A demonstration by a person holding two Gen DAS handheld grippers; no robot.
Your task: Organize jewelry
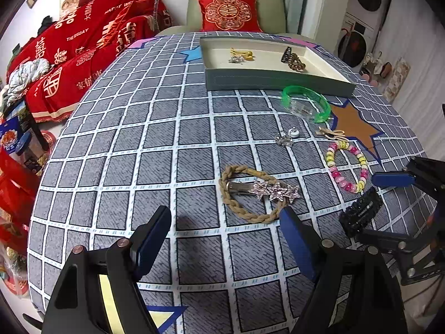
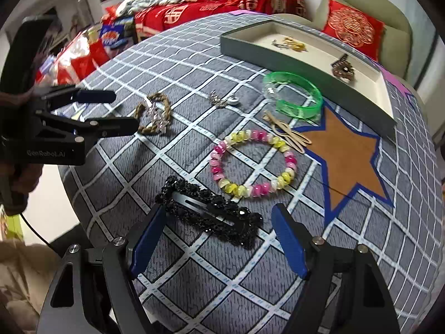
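Observation:
A grey tray (image 1: 278, 79) (image 2: 306, 68) at the far side holds a gold clip (image 1: 242, 53) and a brown claw clip (image 1: 292, 59). On the checked cloth lie a green bangle (image 1: 306, 101) (image 2: 292, 94), a pink-and-yellow bead bracelet (image 1: 347, 167) (image 2: 253, 162), a black sparkly hair clip (image 1: 360, 213) (image 2: 211, 211), a braided tan band (image 1: 250, 194) (image 2: 153, 114) with a star clip (image 1: 275, 190) on it, small silver pieces (image 1: 285, 137) and a beige clip (image 1: 331, 133). My left gripper (image 1: 225, 220) is open, just before the braided band. My right gripper (image 2: 218, 222) is open around the black clip.
A red-covered sofa (image 1: 83, 50) and packages (image 1: 19, 144) stand left of the table. A green armchair with a red cushion (image 1: 229, 12) is behind the tray. An orange star patch (image 2: 350, 153) marks the cloth at the right.

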